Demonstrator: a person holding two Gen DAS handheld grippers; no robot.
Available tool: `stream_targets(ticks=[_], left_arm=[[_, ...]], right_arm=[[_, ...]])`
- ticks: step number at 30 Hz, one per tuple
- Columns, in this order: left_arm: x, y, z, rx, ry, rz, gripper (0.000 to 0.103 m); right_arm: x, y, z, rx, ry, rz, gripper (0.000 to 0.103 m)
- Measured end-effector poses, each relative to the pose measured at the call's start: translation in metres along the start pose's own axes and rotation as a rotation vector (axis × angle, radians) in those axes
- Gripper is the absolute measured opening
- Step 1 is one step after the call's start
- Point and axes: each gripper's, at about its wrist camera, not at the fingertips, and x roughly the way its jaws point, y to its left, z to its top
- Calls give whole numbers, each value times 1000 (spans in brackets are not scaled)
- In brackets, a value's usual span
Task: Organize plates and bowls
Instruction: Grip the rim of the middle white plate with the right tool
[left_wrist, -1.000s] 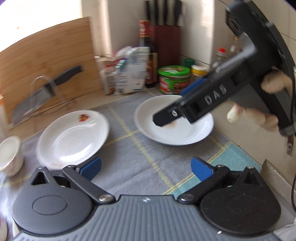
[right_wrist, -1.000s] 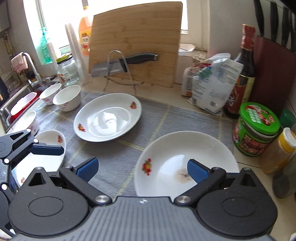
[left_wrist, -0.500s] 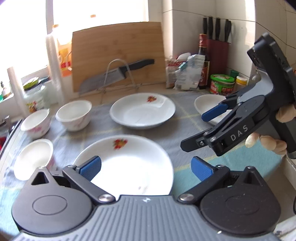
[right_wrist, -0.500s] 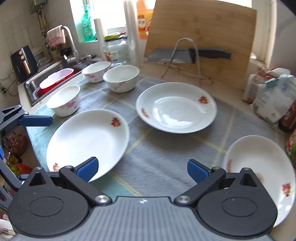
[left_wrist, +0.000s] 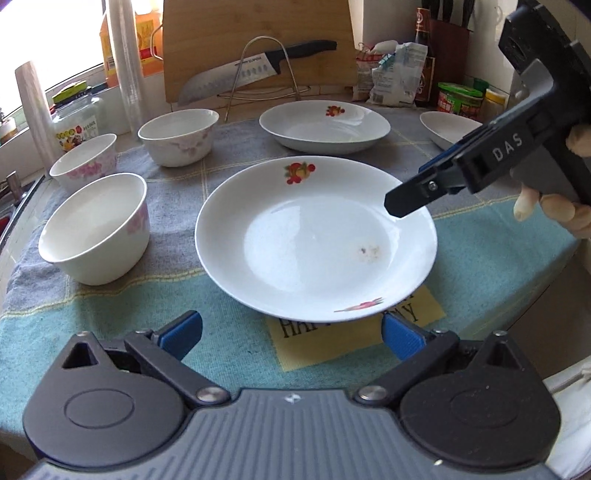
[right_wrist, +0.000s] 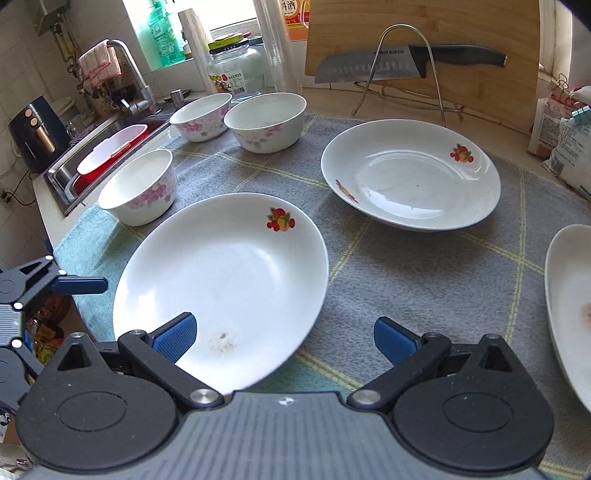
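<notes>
White china with a small fruit print, the nearest plate lies flat on the grey and teal cloth, its near rim over a yellow patch with black lettering. A brownish smudge marks its well. Behind it sits a second plate, and a third plate lies at the right, partly hidden by the right gripper. Three bowls with pink flowers stand upright to the left: the closest bowl just beside the nearest plate, the middle bowl and the far bowl further back, close together.

The left gripper hangs before the plate's near rim, blue pads spread wide and empty. The right gripper, held by a hand, points over the plate's right rim; in its own view its pads gape wide with the plate's edge between them, nothing clamped.

A cutting board and a knife on a wire stand sit at the back.
</notes>
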Motion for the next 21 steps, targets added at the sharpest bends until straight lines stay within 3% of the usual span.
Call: stream_targets(ticks=[9,12,21], left_arm=[[20,21,-2,100,-4,-155,102],[24,21,-1,152,-21,-171,102],[26,25,-1,176,-55,-200,103]], right_arm=[[16,17,-1,44,40,0,103],[21,21,-2,64,59,9,103],[37,13,7,100,81,36,103]])
